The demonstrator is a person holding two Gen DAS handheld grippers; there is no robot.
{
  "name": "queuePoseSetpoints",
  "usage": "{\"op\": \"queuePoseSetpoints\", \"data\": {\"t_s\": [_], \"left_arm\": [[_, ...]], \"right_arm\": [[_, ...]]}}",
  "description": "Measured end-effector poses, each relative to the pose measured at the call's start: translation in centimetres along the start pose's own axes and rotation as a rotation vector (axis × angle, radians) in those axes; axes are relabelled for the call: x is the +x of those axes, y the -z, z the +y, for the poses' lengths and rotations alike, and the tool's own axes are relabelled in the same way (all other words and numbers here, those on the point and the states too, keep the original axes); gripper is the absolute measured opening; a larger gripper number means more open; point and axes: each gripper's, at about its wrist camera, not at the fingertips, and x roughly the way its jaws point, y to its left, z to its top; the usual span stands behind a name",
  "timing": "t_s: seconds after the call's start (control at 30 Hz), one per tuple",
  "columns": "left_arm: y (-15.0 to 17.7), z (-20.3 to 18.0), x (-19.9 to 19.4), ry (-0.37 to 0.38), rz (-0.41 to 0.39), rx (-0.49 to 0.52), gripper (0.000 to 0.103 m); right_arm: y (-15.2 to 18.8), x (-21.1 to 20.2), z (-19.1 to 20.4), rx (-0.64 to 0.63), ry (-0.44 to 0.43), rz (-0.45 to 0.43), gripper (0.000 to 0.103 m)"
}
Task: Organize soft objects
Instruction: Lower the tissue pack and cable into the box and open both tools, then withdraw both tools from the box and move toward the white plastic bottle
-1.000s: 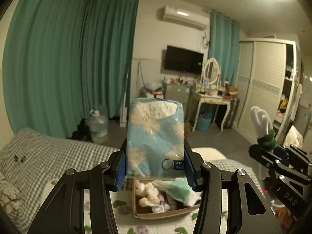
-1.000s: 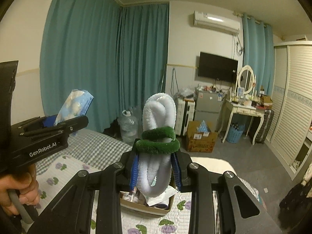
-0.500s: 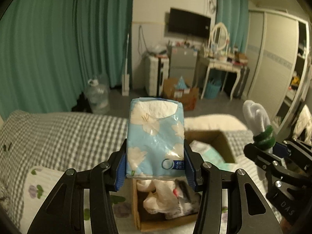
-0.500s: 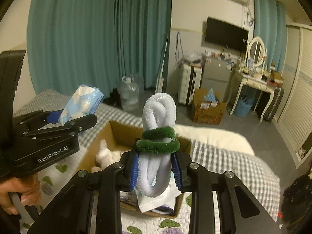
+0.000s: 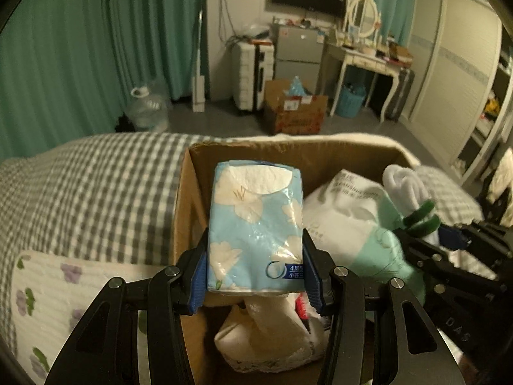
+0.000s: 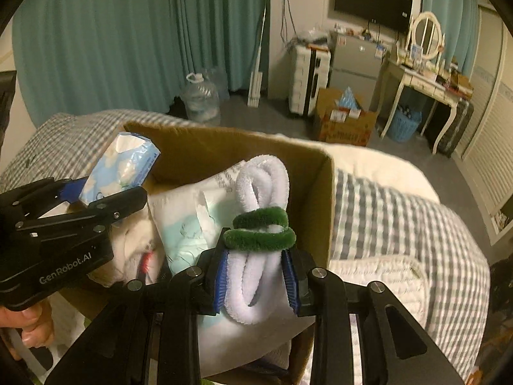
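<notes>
My left gripper [image 5: 255, 272] is shut on a blue floral tissue pack [image 5: 255, 227] and holds it above the open cardboard box [image 5: 192, 186] on the bed. The pack also shows in the right wrist view [image 6: 121, 163]. My right gripper [image 6: 258, 276] is shut on a white fluffy bundle with green bands [image 6: 259, 224], over the right part of the box [image 6: 317, 192]. The bundle also shows at the right of the left wrist view [image 5: 410, 199]. Inside the box lie a white and mint tissue package [image 5: 352, 224] and a cream soft item [image 5: 266, 337].
The box stands on a bed with a grey checked cover [image 5: 89, 186] and a floral quilt [image 5: 48, 288]. Beyond the bed are a water jug [image 6: 200, 99], another cardboard box on the floor [image 6: 346, 118], a dressing table [image 6: 423, 80] and green curtains.
Both grippers have tilted down and come closer to the box with their loads still held. The box now fills the middle of both views.
</notes>
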Motion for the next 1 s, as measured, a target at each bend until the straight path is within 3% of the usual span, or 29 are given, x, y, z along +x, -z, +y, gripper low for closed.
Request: {"op": "queuePoseSetpoints", "data": {"t_s": [0.23,0.37,0.47,0.53,0.6,0.87,0.93,1.0], "left_arm": [[0.1,-0.8,1.0,-0.022,0.027,0.036,0.052],[0.1,-0.3,0.7,-0.004,0.021,0.011,0.053],[-0.4,0.4,-0.5,0.009,0.016,-0.030,0.055],[-1.0,0.7,-1.8,0.008,-0.012,-0.037,0.061],[-1.4,0.7,-3.5,0.000,-0.054,-0.034,0.073],[-2.9,1.1,-11.1,-0.010,-0.185,-0.030,0.075],[-3.0,1.3,-13.0,-0.009,-0.214,-0.035,0.078],[-3.0,1.4,-15.3,-0.014,-0.249,-0.039,0.087]], "right_arm": [[0.2,2.0,-0.3,0.009,0.000,0.081,0.030],[0.4,1.4,-0.1,0.007,0.000,0.064,0.031],[0.5,0.1,0.1,-0.009,0.014,0.043,0.039],[0.5,-1.3,0.0,-0.008,0.014,0.017,0.049],[0.1,-2.8,0.0,0.002,0.005,-0.012,0.054],[-1.0,-10.0,0.4,0.004,0.020,-0.126,0.062],[-1.1,-12.4,0.5,0.005,0.023,-0.164,0.067],[-1.4,-14.9,0.6,0.006,0.029,-0.204,0.069]]}}
